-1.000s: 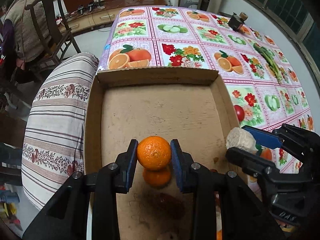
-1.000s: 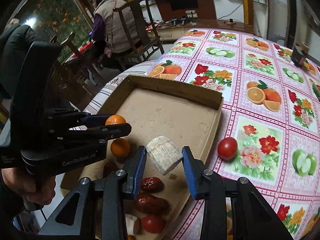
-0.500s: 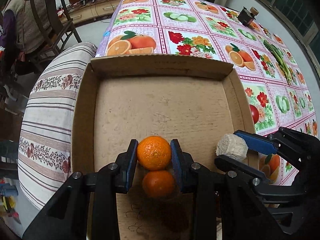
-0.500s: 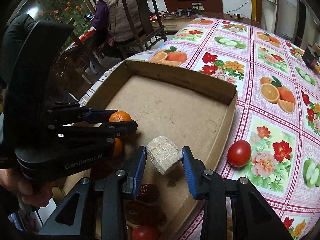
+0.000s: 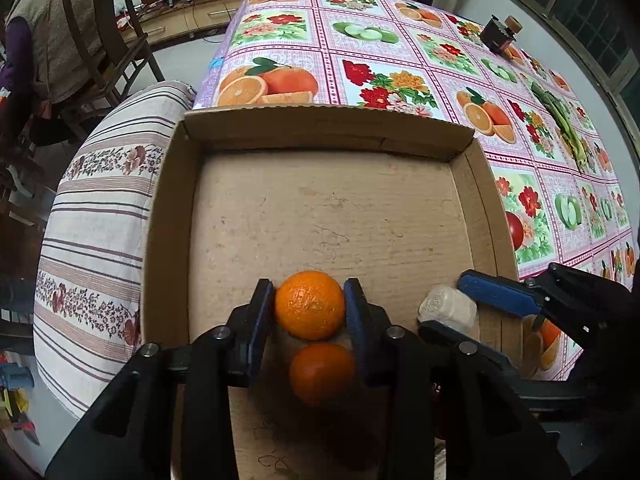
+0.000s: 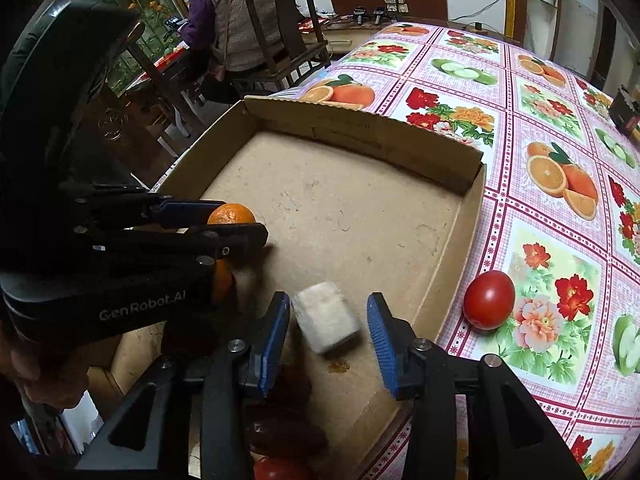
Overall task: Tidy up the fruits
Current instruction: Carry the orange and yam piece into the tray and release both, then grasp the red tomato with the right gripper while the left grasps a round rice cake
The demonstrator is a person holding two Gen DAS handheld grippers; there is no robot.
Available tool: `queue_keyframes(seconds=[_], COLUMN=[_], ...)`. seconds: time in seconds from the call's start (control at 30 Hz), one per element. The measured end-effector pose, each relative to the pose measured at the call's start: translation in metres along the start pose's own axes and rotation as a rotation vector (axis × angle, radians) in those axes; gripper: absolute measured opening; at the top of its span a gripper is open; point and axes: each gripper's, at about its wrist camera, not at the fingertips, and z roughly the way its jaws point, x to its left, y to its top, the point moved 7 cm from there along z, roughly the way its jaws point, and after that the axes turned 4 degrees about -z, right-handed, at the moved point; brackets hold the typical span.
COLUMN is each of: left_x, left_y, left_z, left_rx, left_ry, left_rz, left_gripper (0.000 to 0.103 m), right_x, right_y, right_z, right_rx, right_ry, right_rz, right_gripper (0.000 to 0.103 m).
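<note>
The left gripper [image 5: 310,306] points down into a shallow cardboard box [image 5: 328,132] that stands on a tabletop [image 5: 400,60] covered with a fruit-and-flower cloth. Between its blue-padded fingers [image 5: 260,312] sits an orange [image 5: 310,305]. The fingers have just been opening, and in the left wrist view a thin gap shows on each side of the fruit, so they stand loosened around it rather than pressing on it. Only this view shows a second orange [image 5: 322,372] in full, lying on the box floor just behind the first and touching it. The right wrist view gives the first orange as a sliver [image 6: 231,214] above the left gripper's body, and the second as a narrow orange strip below it.

The right gripper [image 6: 328,332] also has been opening. The right wrist view shows this plainly: a pale, rough, cylinder-shaped piece [image 6: 325,316] lies tilted on the box floor between the fingers, close to the left one and clear of the right one. In the left wrist view the same piece [image 5: 448,308] appears near the box's right wall, between the right gripper's fingers seen from the side.

Only the right wrist view shows dark red dates [image 6: 288,436] near the box's close edge, and a whole red tomato [image 6: 489,299] on the cloth outside the box; the left wrist view catches just its edge [image 5: 514,230] past the box wall. A person's hand [image 6: 44,376] holding the left gripper shows at the lower left of the right wrist view.
</note>
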Motion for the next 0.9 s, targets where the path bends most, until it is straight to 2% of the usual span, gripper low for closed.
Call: queue_keyframes(seconds=[0.23,0.3,0.37,0.6,0.9], left_x=[0.004,0.005,0.005,0.008,0.005], left_y=[0.001,0.000,-0.001,-0.010,-0.025], left_z=[-0.018,-0.024,-0.030,-0.039,-0.055], left_rx=[-0.046,-0.066,-0.084,-0.080,-0.088], left_ry=[0.000,0.008,0.010,-0.001,-0.028], left_rz=[-0.016,-0.016,-0.014,-0.026,-0.026], left_gripper=[0.038,0.049,0.052,0.052,0.052], right_x=[0.000,-0.001,-0.002,-0.013,-0.044], right_y=[-0.002,-0.004,-0.007,-0.026,-0.074], right_z=[-0.020,-0.027,-0.036,-0.061,-0.091], right_rx=[-0.037,-0.049,-0.064,-0.094,-0.097], right_ry=[0.011,0.013,0.015,-0.001,-0.051], right_rz=[0.021,0.033,0.047,0.098,0.207], right_gripper=[0.050,0.050,0.051,0.051,0.051])
